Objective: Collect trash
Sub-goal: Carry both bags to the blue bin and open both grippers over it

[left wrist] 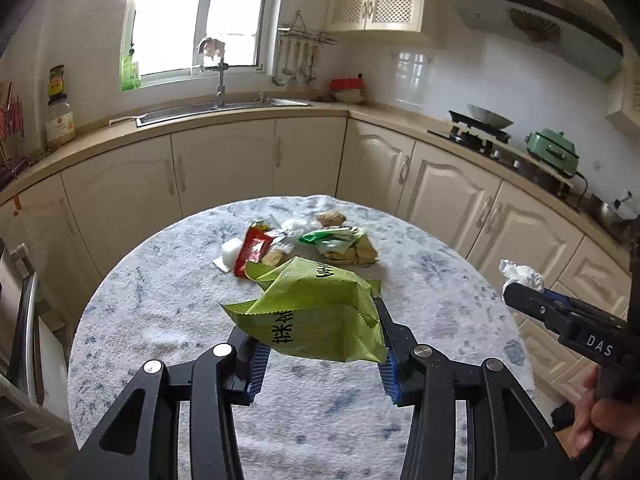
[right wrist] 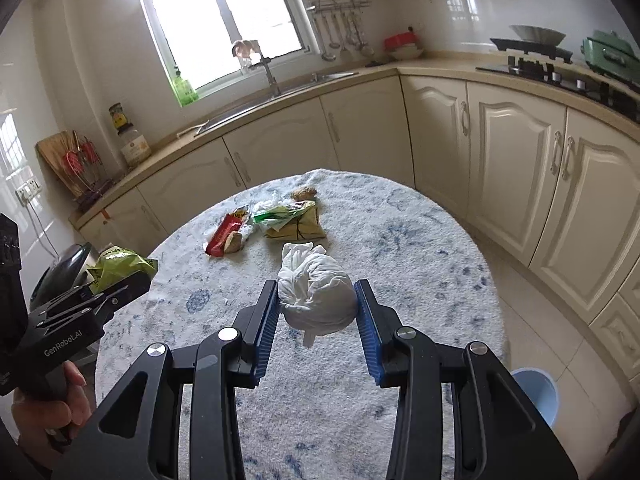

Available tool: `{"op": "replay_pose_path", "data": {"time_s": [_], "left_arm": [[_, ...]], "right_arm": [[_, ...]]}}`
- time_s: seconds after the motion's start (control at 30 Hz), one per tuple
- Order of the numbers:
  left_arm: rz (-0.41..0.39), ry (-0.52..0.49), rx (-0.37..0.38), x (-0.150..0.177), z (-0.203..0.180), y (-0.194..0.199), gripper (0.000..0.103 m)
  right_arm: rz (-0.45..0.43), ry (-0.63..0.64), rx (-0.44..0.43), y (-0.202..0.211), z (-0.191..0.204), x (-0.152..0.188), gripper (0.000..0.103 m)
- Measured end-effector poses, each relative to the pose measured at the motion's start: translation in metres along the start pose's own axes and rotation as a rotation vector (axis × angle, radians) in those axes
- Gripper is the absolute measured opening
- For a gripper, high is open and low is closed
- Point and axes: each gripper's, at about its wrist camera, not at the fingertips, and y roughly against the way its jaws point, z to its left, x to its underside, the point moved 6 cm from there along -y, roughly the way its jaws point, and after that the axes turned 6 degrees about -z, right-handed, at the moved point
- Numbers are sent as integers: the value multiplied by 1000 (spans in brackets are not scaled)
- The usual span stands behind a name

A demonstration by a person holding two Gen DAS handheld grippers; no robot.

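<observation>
Trash in hand: left gripper [left wrist: 316,344] clamped on a green snack bag [left wrist: 316,320], right gripper [right wrist: 318,312] clamped on a wadded white tissue [right wrist: 316,300], both held clear above the table [right wrist: 420,260]. Remaining: red wrapper [right wrist: 222,236] and green-yellow packets [right wrist: 292,222] lie near the table's far side. Blue bin [right wrist: 536,392] stands on the floor lower right. Judgement: carry both over the bin, keep the grips firm, and release only once directly above its mouth.

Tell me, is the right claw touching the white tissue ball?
Touching. The right wrist view shows both blue pads of the right claw pressing the sides of the white tissue ball, lifted above the table.
</observation>
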Motion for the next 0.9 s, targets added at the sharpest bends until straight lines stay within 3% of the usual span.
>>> {"op": "replay_pose_path", "data": {"time_s": [0.23,0.43,0.73,0.9], "left_arm": [[-67,-60,109,-9,-71,20,42],[-78,-107,240,-9,-140,11,42],[14,-173,413,9,-243,-37,42],[114,-223,465,24,-291,-81,42]], "right_arm": [[-97,-39,58,62,-45,-11,38],[-147,-103,181,110,-111,-7,38],[-146,-211,347,145,-205,20,38],[-109,-277,417,146,-255,43,38]]}}
